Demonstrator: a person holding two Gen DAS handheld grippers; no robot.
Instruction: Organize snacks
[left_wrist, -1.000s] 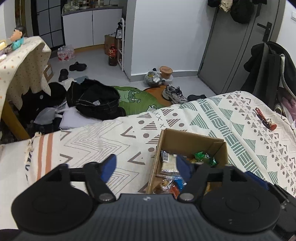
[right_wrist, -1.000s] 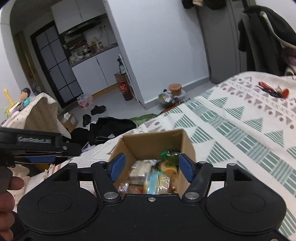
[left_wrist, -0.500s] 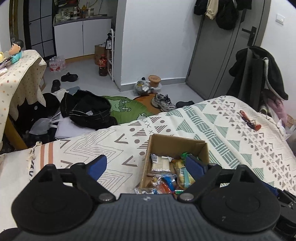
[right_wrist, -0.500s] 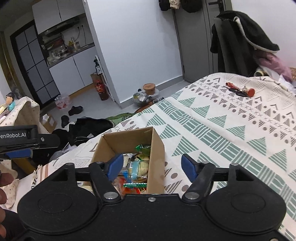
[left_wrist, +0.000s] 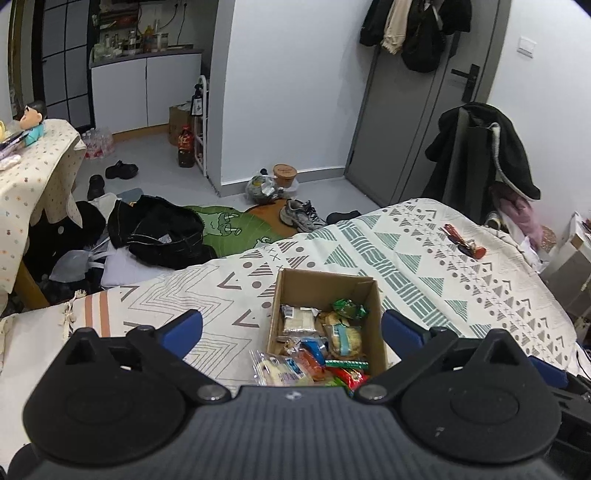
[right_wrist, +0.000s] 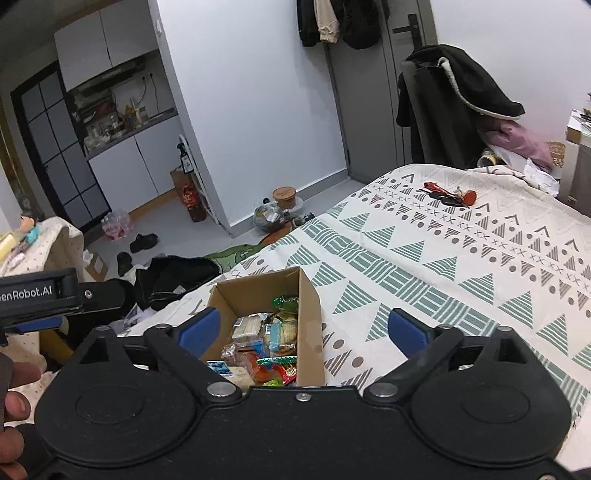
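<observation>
Both claws widened, raised above snack box

We log this as a lived-in studio flat — a bed with a patterned cover, a kitchenette with white cabinets, a grey entrance door hung with coats, clothes and sneakers strewn over the floor, and a chair draped with a jacket.

A cardboard box is sitting on the bed, snack packets lying inside it; keys are lying farther back to its right, well apart.
</observation>
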